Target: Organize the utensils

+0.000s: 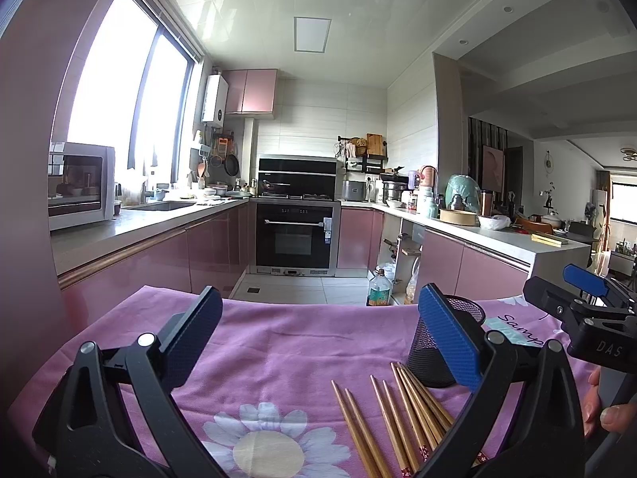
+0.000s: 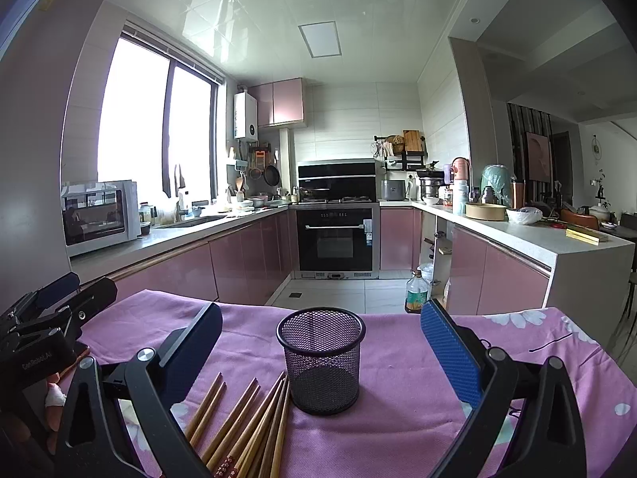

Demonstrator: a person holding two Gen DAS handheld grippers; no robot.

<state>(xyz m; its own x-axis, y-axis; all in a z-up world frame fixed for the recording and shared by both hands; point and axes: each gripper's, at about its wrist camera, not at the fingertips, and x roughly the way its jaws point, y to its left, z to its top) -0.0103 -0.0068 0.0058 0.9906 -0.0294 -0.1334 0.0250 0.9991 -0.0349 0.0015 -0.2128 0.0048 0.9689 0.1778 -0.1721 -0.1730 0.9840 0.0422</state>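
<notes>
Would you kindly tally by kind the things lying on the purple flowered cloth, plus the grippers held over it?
Wooden chopsticks: 8, roughly, as the bunched ones overlap
Black mesh cup: 1
Grippers: 2, the left gripper and the right gripper, both open
Total: 11

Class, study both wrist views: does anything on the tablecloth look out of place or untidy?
Yes. The wooden chopsticks lie loose and fanned out on the pink tablecloth, beside the upright black mesh holder, which looks empty. Both the left gripper and right gripper are open, holding nothing.
</notes>
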